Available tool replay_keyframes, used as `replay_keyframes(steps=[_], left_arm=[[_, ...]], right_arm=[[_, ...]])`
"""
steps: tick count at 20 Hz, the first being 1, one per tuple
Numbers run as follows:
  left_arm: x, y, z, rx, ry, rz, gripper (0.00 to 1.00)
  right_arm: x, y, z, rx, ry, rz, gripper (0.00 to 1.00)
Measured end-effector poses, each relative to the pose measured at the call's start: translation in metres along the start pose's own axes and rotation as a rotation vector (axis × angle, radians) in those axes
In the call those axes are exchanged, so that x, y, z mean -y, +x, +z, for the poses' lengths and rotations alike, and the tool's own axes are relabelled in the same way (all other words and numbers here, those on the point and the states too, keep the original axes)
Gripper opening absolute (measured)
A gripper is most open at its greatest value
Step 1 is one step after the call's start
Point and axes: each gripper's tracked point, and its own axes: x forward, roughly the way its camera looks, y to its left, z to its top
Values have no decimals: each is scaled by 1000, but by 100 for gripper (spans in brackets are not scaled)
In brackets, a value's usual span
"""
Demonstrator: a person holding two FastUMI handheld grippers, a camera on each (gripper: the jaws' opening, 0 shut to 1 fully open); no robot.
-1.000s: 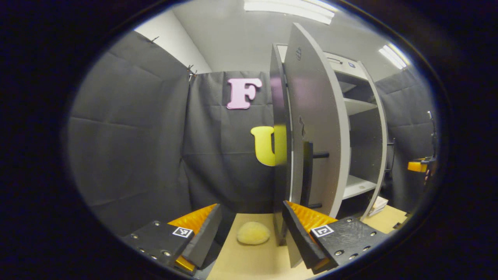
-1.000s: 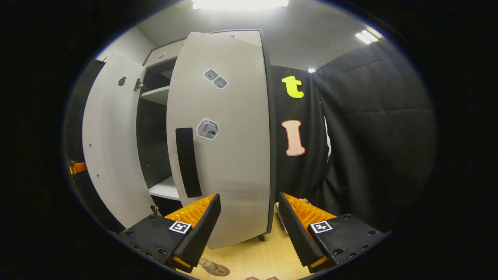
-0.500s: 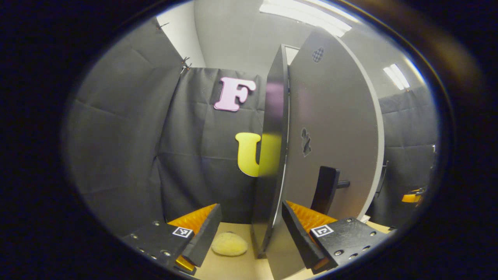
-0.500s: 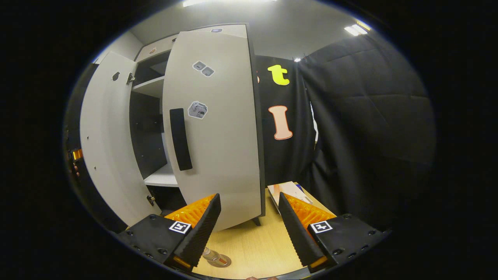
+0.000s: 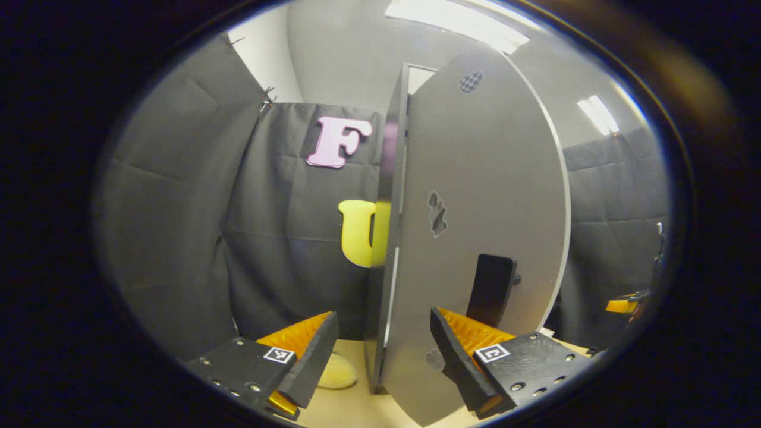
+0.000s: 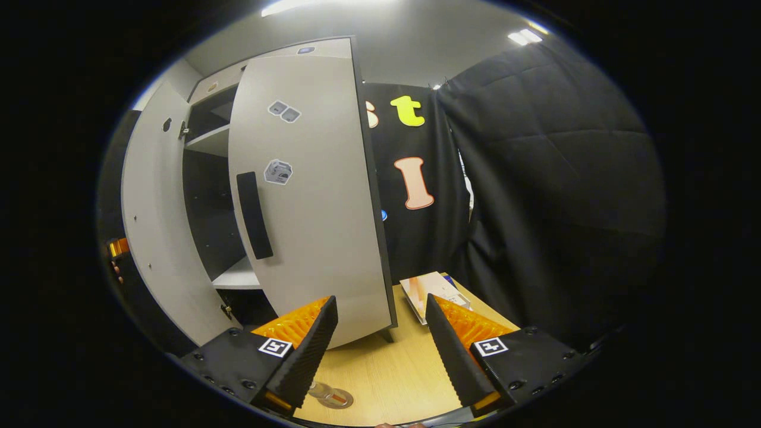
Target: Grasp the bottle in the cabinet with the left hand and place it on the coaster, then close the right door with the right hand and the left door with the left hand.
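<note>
in the left gripper view, the left gripper (image 5: 380,345) is holding its fingers spread, and the left door (image 5: 475,226) is now hiding the cabinet shelves seen a second ago. a yellow pad (image 5: 337,375) is sitting half hidden at the lower centre. in the right gripper view, the right gripper (image 6: 380,339) is spread and pulling back from the right door (image 6: 309,190), which is still ajar. the bottle (image 6: 324,391) on its coaster (image 6: 336,399) is showing partly cut off at the bottom edge.

left door (image 5: 475,226) swung further shut, hiding the shelves; right gripper (image 6: 380,351) backed from right door (image 6: 309,196)
</note>
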Motion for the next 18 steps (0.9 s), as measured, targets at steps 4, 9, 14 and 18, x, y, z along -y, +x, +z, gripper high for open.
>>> replay_keyframes(steps=[4, 9, 14, 18], left_arm=[[33, -1, 3, 18, 121, 72, 99], [105, 27, 24, 71, 68, 22, 99], [148, 9, 44, 112, 87, 56, 99], [157, -33, 41, 100, 119, 104, 99]], right_arm=[[14, -5, 3, 17, -16, -11, 92], [41, -2, 6, 8, -96, -22, 95], [52, 5, 15, 6, -123, 42, 92], [50, 22, 30, 25, -145, 132, 92]])
